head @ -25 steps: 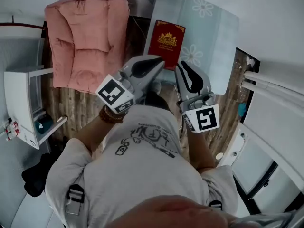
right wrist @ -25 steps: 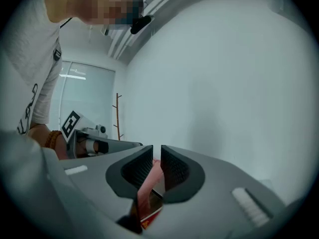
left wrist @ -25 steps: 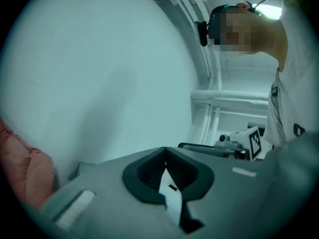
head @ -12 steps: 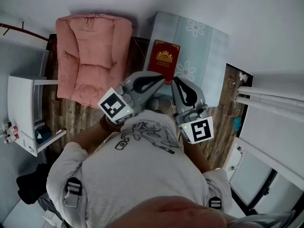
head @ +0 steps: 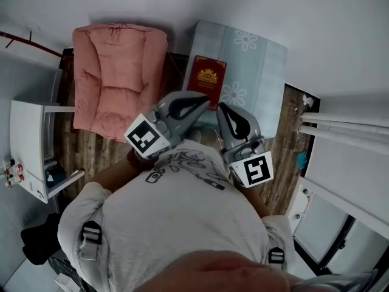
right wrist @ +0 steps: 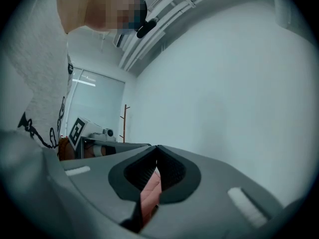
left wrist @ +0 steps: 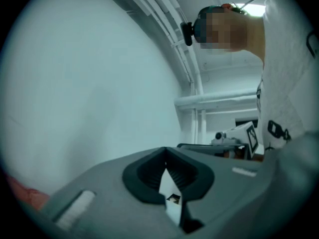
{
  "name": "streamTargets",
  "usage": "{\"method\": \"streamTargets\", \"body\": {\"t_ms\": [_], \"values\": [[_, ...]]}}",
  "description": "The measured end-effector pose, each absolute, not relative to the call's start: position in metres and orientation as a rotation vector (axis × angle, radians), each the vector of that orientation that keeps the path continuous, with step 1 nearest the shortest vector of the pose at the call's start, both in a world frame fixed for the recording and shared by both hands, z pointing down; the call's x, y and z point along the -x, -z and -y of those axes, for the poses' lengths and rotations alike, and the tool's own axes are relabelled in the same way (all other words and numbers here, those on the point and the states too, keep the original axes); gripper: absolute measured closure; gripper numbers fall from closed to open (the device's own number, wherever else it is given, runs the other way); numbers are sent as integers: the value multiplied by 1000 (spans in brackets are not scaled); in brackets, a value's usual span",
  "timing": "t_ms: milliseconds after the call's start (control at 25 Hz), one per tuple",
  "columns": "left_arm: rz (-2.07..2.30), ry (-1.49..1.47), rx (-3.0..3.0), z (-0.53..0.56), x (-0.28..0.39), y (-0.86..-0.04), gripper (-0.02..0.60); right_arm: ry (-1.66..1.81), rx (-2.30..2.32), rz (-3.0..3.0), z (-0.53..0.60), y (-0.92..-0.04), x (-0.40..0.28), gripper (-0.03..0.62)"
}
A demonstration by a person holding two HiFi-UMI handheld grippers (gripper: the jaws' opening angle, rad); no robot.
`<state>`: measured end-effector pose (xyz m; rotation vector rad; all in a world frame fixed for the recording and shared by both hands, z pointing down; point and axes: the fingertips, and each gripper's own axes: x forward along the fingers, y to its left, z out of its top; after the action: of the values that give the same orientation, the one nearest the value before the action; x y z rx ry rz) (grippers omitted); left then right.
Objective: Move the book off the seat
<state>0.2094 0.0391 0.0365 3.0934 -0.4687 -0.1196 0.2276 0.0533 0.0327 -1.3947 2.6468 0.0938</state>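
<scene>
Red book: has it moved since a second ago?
No. The red book lies at the same left edge of the floral seat, beside the same flower.

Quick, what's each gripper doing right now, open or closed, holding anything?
Left gripper: jaws closed, holding nothing.
Right gripper: jaws closed, holding nothing.

Dark wood-plank floor [head: 85, 148] below a plain white wall [head: 316, 11]. Pink padded armchair [head: 118, 72] against the wall, just beside a pale blue flower-print seat [head: 261, 66]. White shelf unit [head: 27, 132] at left. Bright frosted window [right wrist: 94, 103], with a thin wooden coat stand [right wrist: 125, 121] beside it.
</scene>
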Motion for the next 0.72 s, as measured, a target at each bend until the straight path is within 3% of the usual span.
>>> {"method": "streamTargets", "body": {"t_ms": [720], "values": [[502, 109, -3051, -23, -208, -45, 578, -59, 1388, -2681, -36, -38, -223, 586]]}}
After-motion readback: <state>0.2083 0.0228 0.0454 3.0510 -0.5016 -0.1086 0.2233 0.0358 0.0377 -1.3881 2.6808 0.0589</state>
